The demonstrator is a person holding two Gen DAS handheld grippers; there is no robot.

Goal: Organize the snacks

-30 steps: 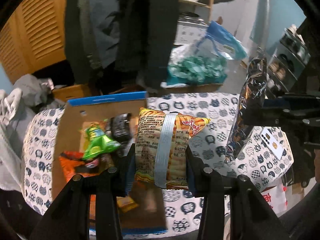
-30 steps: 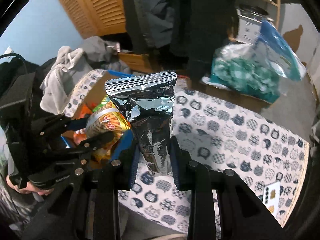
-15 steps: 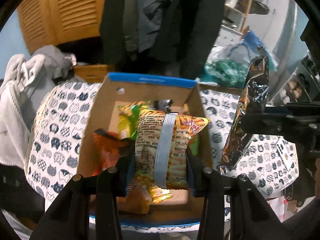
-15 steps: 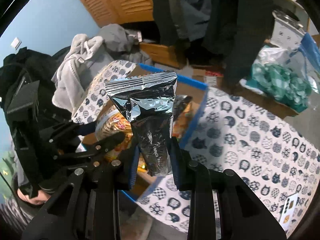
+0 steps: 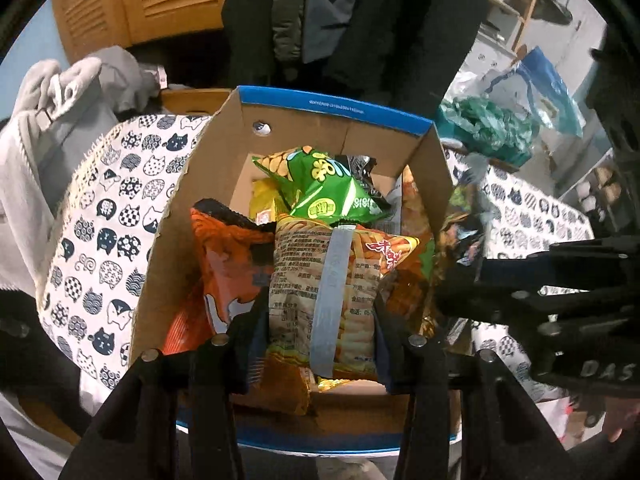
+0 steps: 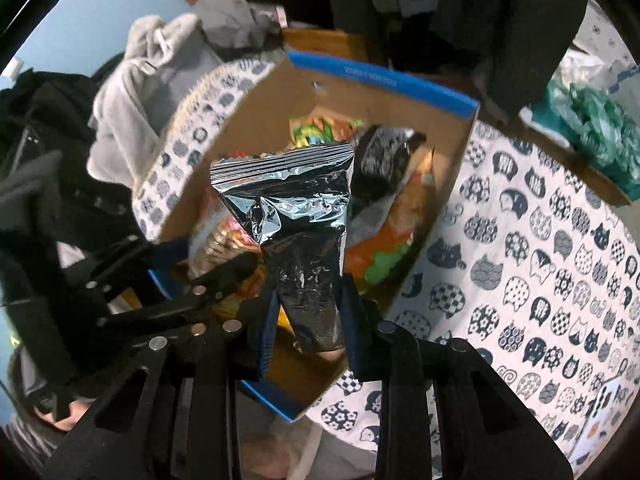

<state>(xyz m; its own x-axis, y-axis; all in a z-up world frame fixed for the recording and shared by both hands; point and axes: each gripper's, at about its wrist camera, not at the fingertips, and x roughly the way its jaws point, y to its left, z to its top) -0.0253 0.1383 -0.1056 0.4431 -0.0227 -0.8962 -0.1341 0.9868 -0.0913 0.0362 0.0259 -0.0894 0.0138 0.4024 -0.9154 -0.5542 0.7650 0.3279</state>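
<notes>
Snacks fill the cardboard box [image 5: 332, 136]; only the right view shows the silver packet [image 6: 296, 216] clearly.

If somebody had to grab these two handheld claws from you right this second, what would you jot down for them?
Left gripper: shut on the yellow snack bag, held over the cardboard box.
Right gripper: shut on the silver foil packet, also above the box.
Done: several snacks already lie in the box, among them a green bag and an orange bag.
Left: lower both packets into the box and let go.
</notes>
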